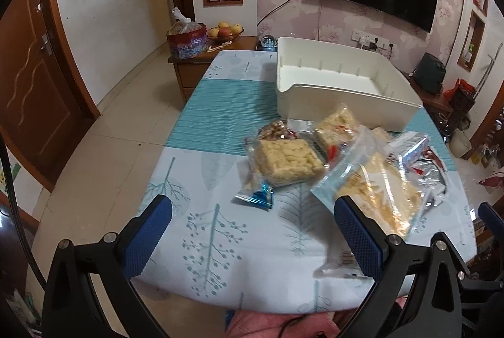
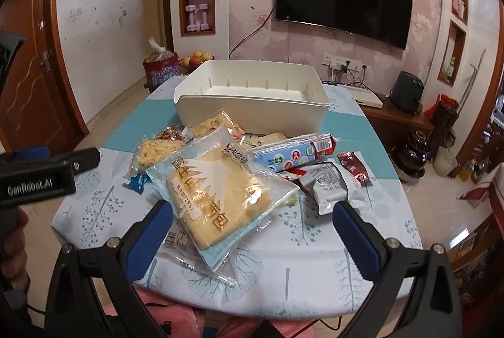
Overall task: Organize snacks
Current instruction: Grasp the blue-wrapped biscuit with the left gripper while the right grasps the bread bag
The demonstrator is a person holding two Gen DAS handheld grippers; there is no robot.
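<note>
A heap of wrapped snacks lies on the table in front of an empty white bin (image 1: 343, 92) (image 2: 252, 100). A big clear bag of bread (image 2: 217, 196) (image 1: 378, 190) lies nearest. Behind it are a rice-crisp square (image 1: 286, 160) (image 2: 151, 152), a second crisp pack (image 1: 337, 123) (image 2: 214, 123), a blue biscuit roll (image 2: 293, 153), a silver pack (image 2: 327, 183) and a dark red sachet (image 2: 354, 168). My left gripper (image 1: 252, 231) is open above the tablecloth, left of the bread bag. My right gripper (image 2: 252, 231) is open, its jaws either side of the bread bag's near end, holding nothing.
The table (image 1: 201, 123) has a blue and white leaf-print cloth. Its near edge is just in front of both grippers. A low wooden cabinet (image 1: 204, 60) with a red tin and a fruit bowl stands beyond the far left corner. The left gripper's body (image 2: 37, 177) shows at the right wrist view's left edge.
</note>
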